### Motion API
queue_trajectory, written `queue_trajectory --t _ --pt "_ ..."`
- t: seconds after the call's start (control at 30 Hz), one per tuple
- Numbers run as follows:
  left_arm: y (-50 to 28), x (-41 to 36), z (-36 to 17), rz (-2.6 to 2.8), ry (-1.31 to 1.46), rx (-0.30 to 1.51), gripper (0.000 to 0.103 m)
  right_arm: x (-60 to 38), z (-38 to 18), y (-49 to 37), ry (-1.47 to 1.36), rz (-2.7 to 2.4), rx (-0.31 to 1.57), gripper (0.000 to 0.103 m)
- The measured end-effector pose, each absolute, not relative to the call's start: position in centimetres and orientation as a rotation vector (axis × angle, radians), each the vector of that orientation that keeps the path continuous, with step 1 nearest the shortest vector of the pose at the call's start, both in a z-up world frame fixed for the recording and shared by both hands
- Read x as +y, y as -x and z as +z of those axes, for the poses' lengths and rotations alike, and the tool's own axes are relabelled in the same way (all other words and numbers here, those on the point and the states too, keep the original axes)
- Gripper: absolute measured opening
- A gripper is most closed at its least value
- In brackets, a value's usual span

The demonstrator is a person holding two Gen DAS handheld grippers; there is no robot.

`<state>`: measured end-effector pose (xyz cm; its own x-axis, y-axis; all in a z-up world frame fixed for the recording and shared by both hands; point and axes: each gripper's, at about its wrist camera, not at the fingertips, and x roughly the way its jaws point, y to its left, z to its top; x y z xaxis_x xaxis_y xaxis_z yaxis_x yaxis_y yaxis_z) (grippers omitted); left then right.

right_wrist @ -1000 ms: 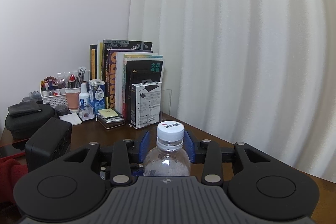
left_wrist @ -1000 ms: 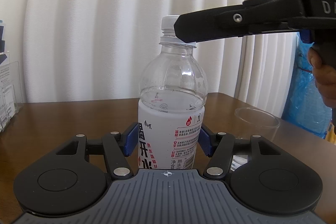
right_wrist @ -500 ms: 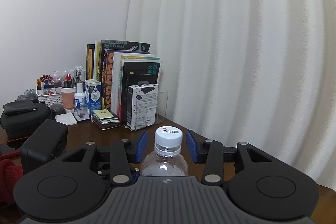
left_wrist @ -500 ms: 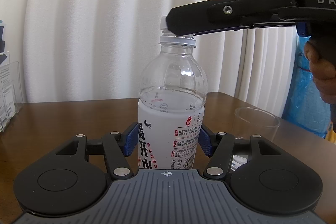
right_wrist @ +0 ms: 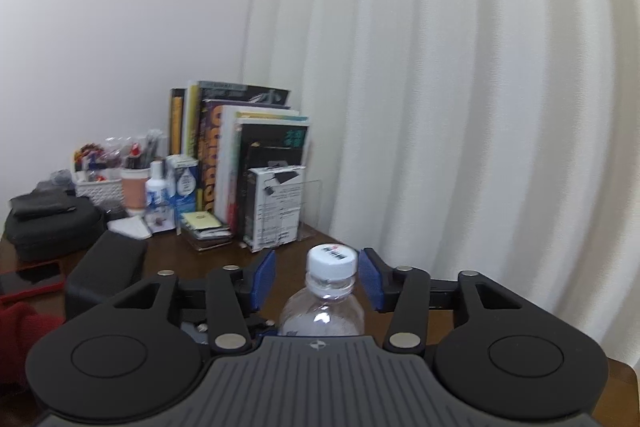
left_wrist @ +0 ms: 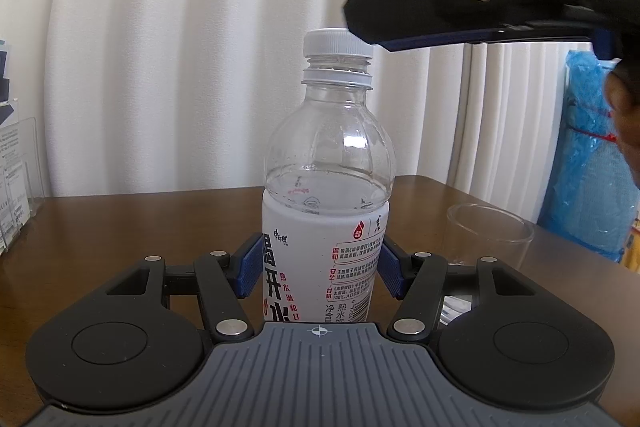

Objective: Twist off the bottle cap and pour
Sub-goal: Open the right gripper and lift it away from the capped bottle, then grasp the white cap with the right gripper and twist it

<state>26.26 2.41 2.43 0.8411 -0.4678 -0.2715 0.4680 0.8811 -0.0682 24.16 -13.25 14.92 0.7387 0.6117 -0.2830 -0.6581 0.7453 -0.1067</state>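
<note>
Black grippers (left_wrist: 320,269), blue-padded jaws, silver screws, ribbed grey base

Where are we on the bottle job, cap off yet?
Not yet. Done: the left gripper clamps the bottle upright. In hand: the right gripper is opening, pads clear of the cap, which sits raised on the threads. Left: lift the cap off and pour into the cup.
</note>
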Motion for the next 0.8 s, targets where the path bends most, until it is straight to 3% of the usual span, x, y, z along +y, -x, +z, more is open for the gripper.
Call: queue_trajectory --t 0.8 --pt "-26.2 2.2 2.2 -0.495 0.000 0.288 0.059 -12.5 14.7 -24.8 0.201 0.687 0.233 0.053"
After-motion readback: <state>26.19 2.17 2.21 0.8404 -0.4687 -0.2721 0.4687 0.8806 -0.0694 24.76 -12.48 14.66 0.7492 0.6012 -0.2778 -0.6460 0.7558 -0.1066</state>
